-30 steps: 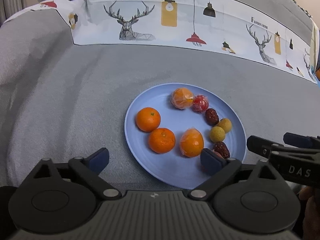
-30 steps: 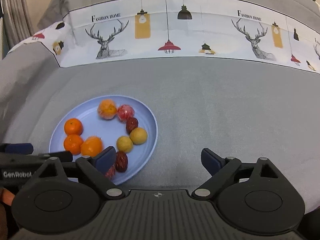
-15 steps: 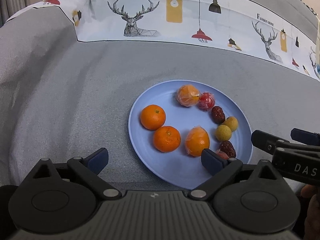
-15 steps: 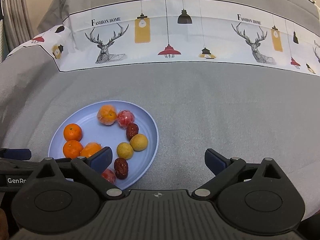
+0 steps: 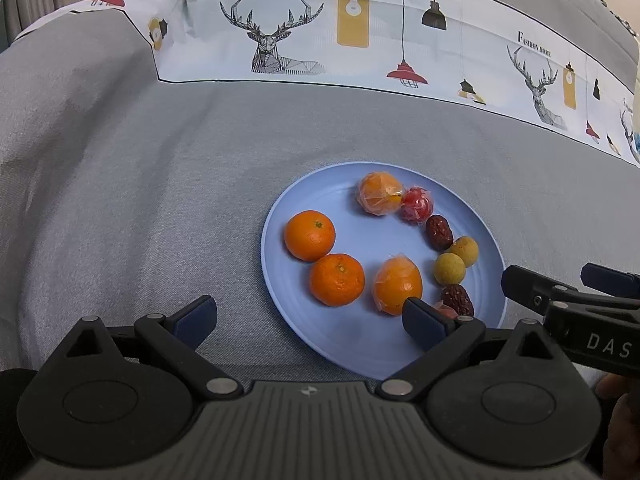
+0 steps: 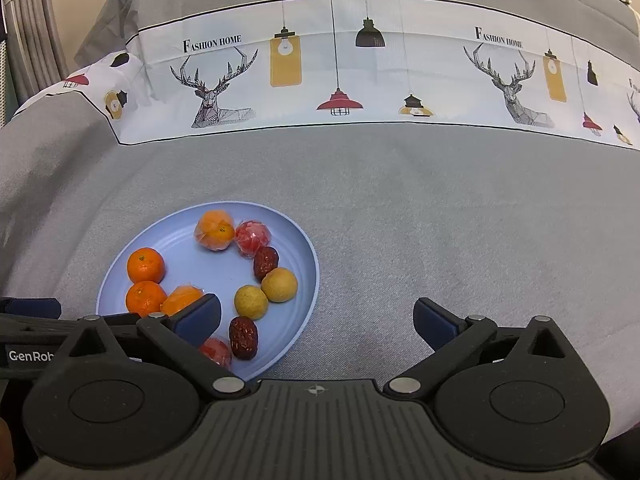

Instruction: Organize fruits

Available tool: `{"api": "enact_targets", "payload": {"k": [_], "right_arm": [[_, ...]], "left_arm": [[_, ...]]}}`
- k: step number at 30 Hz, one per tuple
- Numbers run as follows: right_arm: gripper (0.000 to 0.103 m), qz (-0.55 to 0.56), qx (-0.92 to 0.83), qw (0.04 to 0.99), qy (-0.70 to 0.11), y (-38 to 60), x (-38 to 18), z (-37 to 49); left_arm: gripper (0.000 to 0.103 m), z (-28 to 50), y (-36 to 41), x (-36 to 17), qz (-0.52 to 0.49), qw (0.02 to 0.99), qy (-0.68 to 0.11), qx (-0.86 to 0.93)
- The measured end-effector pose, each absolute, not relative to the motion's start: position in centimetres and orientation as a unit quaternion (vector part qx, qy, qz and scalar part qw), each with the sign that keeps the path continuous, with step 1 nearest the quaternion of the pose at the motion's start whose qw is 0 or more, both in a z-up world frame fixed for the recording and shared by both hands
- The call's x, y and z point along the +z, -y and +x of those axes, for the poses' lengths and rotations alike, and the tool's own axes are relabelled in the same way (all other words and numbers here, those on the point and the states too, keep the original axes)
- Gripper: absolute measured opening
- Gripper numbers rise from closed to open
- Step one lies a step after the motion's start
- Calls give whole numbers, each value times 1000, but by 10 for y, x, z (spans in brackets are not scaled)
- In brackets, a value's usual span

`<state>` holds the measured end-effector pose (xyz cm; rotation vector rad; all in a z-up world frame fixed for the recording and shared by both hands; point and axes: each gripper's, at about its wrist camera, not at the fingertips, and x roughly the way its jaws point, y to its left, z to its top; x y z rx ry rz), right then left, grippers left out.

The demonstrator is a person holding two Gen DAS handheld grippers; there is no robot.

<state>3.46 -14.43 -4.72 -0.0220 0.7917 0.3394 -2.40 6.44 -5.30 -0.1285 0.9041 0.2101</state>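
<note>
Both the left gripper (image 5: 308,316) and the right gripper (image 6: 316,316), its jaws just widened, hold fingers spread, empty. Beyond, on the grey bedspread (image 5: 140,200), the blue plate (image 5: 360,344) carries two red dates (image 5: 439,232), two yellow fruits (image 5: 450,268), two bare oranges (image 5: 310,235), two wrapped oranges (image 5: 378,194), two red wrapped fruits (image 5: 417,210).

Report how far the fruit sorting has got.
Done: every fruit in view sits on the blue plate, including the two bare oranges, side by side, and the yellow fruits. In hand: nothing; left gripper and right gripper are open, the right's jaws having just widened. Left: no fruit lies on the grey cloth.
</note>
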Motion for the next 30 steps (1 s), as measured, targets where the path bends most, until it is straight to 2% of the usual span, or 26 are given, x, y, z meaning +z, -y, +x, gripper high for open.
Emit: {"api": "enact_targets", "payload": {"k": [30], "right_arm": [[102,-5,164,907,-388,145,-47,36]], "left_arm": [[100,-23,-64,-52,-66,893,-435,98]]}}
